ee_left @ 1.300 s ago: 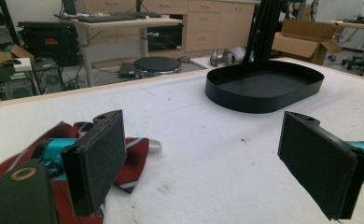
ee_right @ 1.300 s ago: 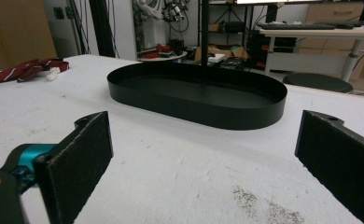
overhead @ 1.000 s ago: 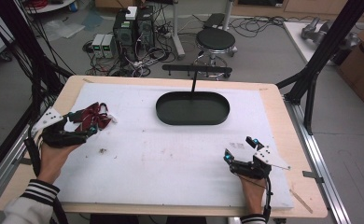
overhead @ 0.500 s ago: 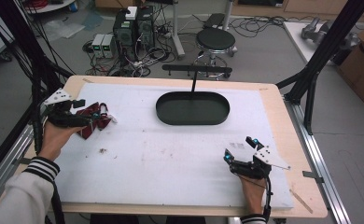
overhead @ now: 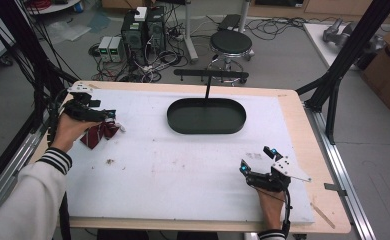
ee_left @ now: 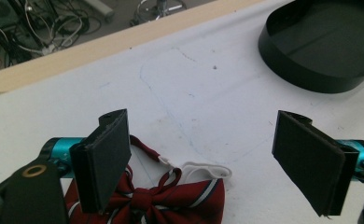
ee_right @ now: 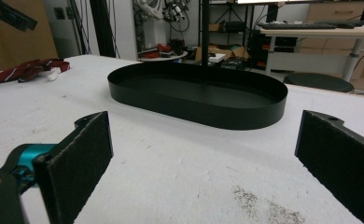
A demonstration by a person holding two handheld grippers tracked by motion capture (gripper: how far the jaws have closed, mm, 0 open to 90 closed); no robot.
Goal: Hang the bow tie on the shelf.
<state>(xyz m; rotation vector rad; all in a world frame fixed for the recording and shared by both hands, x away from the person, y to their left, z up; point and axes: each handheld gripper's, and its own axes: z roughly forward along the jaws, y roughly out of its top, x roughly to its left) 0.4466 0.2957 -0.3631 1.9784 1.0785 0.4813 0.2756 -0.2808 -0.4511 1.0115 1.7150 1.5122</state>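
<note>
Left gripper [overhead: 110,114] has pulled back; bow tie [overhead: 99,134] lies just beneath it

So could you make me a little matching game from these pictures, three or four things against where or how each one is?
Things:
1. bow tie
2. oval tray
3. left gripper
4. right gripper

States:
a. dark and empty, mid-table
b. jaws open, resting near the table's front edge
c. red striped, lying on the white mat
d. jaws open, over the bow tie

Pairs: 1-c, 2-a, 3-d, 4-b
</note>
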